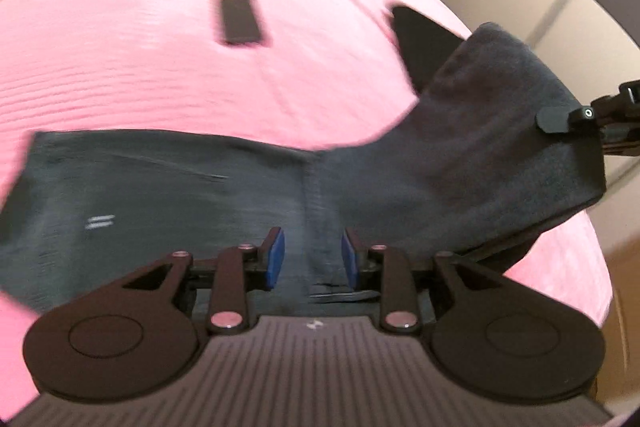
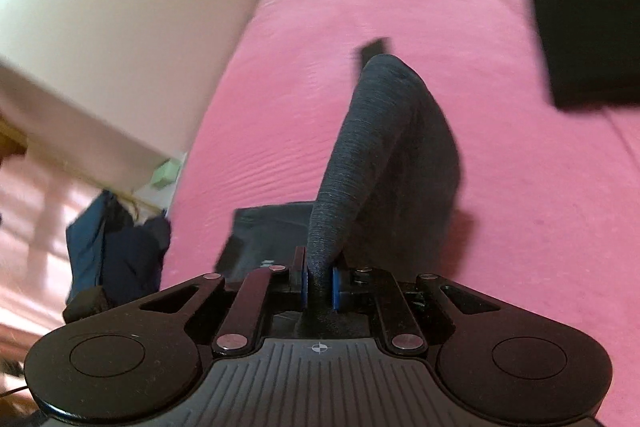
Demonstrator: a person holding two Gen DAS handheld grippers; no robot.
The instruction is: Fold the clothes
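A dark grey pair of shorts [image 1: 200,187] lies on the pink bed cover [image 1: 120,67]. In the left wrist view my left gripper [image 1: 313,259] is open, its blue pads on either side of the centre seam near the waistband. The right leg of the shorts [image 1: 500,155] is lifted off the bed by my right gripper [image 1: 560,119], which comes in from the right edge. In the right wrist view my right gripper [image 2: 319,285] is shut on a bunched edge of the shorts [image 2: 360,155], and the fabric rises away from it.
A small black flat rectangle [image 1: 239,21] lies on the bed beyond the shorts. A folded black garment [image 2: 584,39] lies further on the bed. Dark blue clothes [image 2: 116,251] hang beside the bed near a white wall. The bed edge drops off at the right.
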